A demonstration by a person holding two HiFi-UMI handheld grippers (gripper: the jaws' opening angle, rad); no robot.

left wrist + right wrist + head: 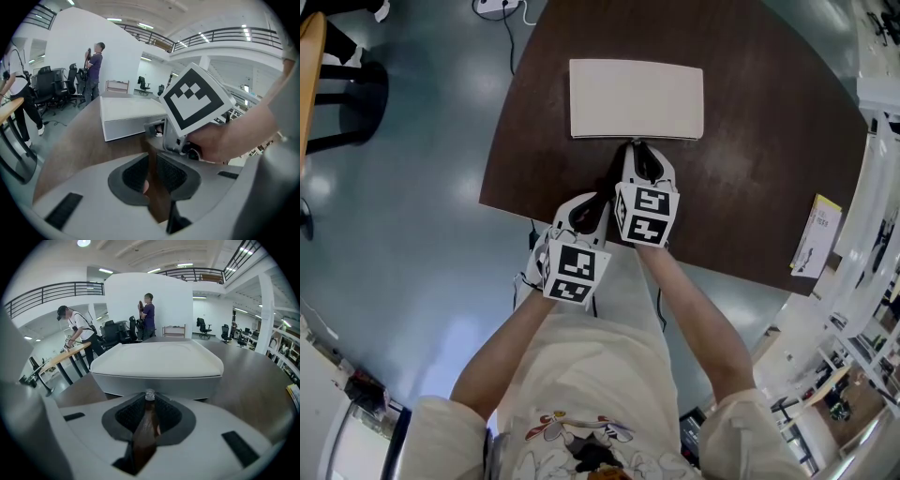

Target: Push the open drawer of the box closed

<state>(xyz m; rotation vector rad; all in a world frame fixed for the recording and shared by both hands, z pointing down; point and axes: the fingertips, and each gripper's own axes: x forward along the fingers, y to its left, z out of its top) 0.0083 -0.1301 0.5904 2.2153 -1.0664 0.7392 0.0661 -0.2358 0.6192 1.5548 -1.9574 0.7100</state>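
- The white box (636, 97) lies on the far half of the dark brown table (769, 159), with its long front face towards the person
- In the right gripper view the drawer front (159, 386) looks level with the rest of the box's front, and no gap shows around it
- The right gripper (636, 148) points straight at the middle of that front; its jaws are drawn almost together, and the small clear drawer knob (149, 393) sits right at their tips
- Whether the tips pinch the knob or only press on it cannot be told
- The left gripper (592, 204) hangs lower, over the near table edge and apart from the box; it is clenched to a narrow slit with nothing in it
- A yellow-and-white leaflet (816, 234) lies at the table's right edge
- Two people (148, 315) stand by desks in the hall behind
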